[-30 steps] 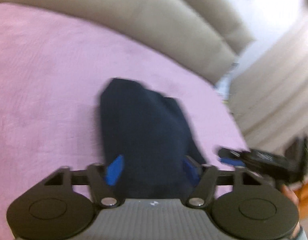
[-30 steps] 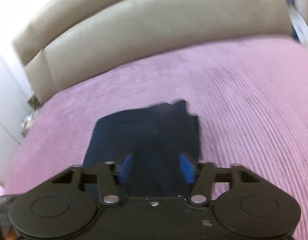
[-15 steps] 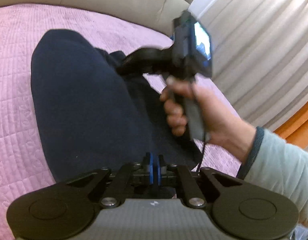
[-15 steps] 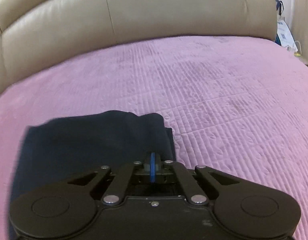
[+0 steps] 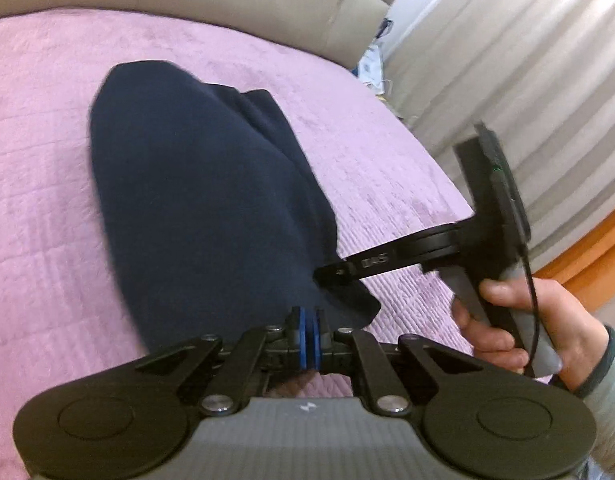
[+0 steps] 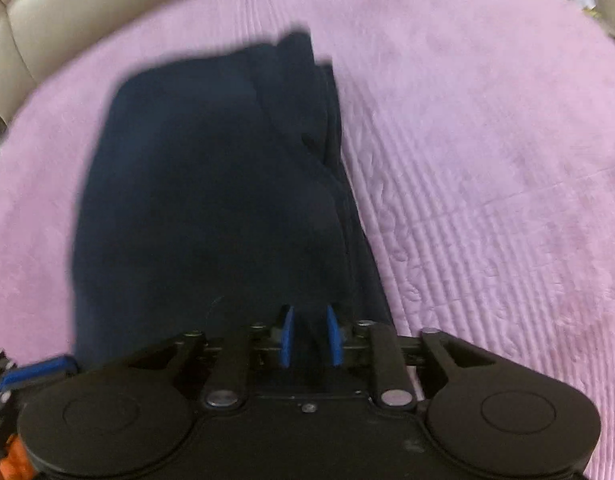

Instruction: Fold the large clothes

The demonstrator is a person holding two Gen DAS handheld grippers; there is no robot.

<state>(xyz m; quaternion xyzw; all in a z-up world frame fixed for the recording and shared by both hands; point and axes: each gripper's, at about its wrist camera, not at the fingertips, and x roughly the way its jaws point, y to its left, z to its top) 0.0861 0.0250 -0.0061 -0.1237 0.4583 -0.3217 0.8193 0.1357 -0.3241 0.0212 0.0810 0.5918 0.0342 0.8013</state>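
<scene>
Left gripper (image 5: 307, 338) clenching near hem of navy garment (image 5: 203, 200); right gripper (image 6: 310, 336) sitting parted over same edge, grasping nothing; garment lying folded on pink bedspread (image 6: 487, 160); soft, limp, likely sagging; best pinching near corners.

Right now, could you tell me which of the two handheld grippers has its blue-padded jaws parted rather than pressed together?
The right gripper: its jaws stand apart over the folded navy-blue garment. The left gripper has its jaws pressed together at the garment's near edge.
</scene>
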